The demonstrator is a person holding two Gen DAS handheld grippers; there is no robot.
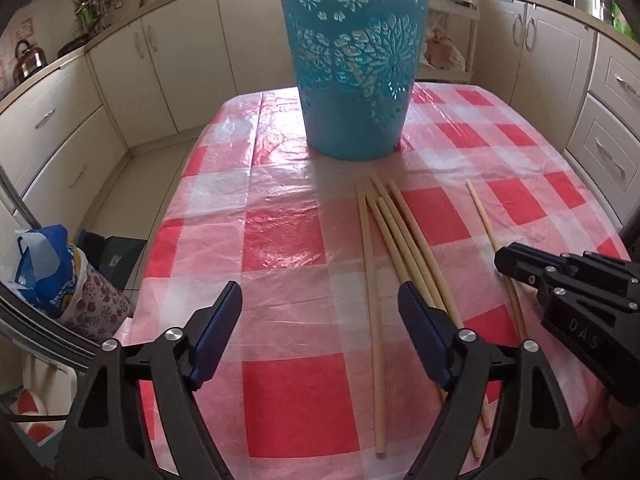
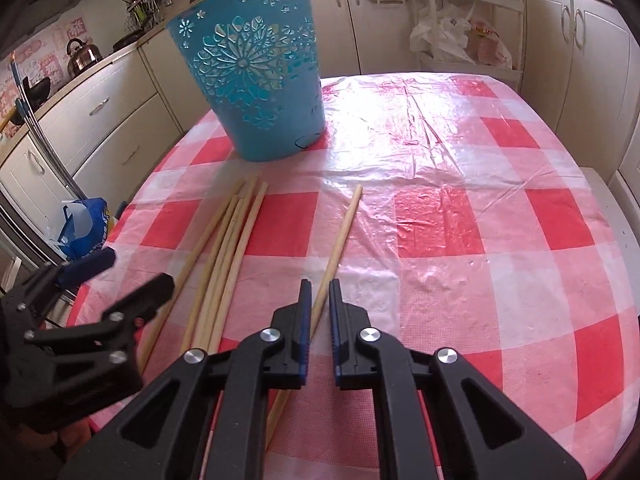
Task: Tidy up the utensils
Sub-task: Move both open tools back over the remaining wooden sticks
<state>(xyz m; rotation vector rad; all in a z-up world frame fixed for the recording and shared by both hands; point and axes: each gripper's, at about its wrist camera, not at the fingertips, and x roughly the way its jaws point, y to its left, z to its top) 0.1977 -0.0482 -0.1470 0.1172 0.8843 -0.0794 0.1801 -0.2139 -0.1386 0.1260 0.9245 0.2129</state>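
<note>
Centrally, five pale wooden chopsticks (image 1: 400, 240) lie bundled on the red-and-white checked plastic tablecloth (image 1: 280, 236), near the teal perforated plastic bin (image 1: 352, 72). A sixth single chopstick (image 2: 340, 236) lies apart between the right gripper (image 2: 318, 292) fingers; jaws narrowly parted, contact apparently not made. Left gripper (image 1: 320, 300) hovers wide open, empty.

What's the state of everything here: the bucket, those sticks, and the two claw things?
Blue basket: upright on the table, contents hidden.
Bundle of sticks: lying flat, loose, side by side.
Single stick: lying apart from the bundle, between the right fingers.
Left gripper: fingers wide open, holding nothing.
Right gripper: fingers nearly shut around the single stick; contact unclear.
</note>
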